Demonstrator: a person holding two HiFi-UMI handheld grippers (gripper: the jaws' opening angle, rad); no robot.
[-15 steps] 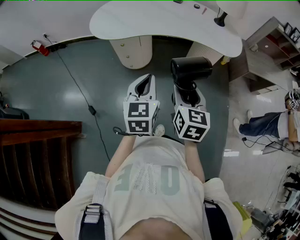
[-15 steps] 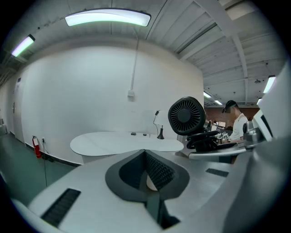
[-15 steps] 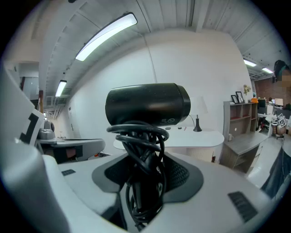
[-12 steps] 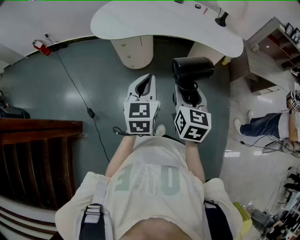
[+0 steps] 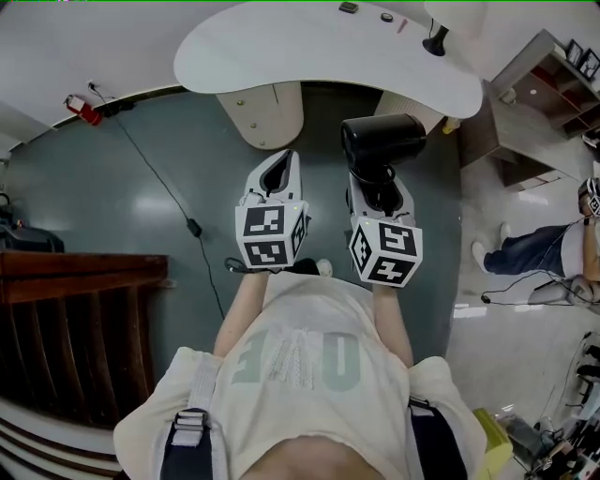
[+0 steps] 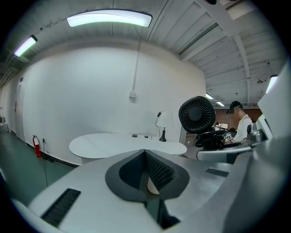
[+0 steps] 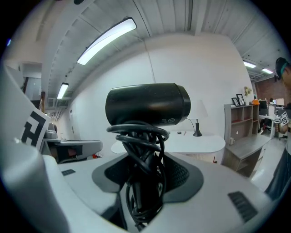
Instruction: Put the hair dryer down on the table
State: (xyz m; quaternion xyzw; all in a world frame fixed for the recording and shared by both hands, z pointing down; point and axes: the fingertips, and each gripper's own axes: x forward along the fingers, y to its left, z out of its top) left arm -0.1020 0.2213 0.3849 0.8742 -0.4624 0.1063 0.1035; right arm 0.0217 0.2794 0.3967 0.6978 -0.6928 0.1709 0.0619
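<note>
A black hair dryer (image 5: 382, 139) stands upright in my right gripper (image 5: 377, 187), which is shut on its handle. In the right gripper view the dryer's barrel (image 7: 148, 104) lies crosswise above the jaws, and its cord (image 7: 142, 150) is wound round the handle between the pads. The white table (image 5: 309, 52) lies ahead and below, its top (image 7: 200, 144) beyond the dryer. My left gripper (image 5: 274, 176) hangs beside the right one, shut and empty, with the pads meeting (image 6: 148, 173). From the left gripper view the dryer's rear grille (image 6: 197, 114) shows at the right.
On the table's far right stand a small black lamp (image 5: 437, 39) and a few small items (image 5: 349, 7). Cream pedestals (image 5: 261, 112) hold the table up. A shelf unit (image 5: 534, 103) and a seated person (image 5: 553, 253) are at the right. A cable (image 5: 169, 192) crosses the floor.
My left gripper has drifted slightly left. The right gripper still holds the hair dryer in about the same place.
</note>
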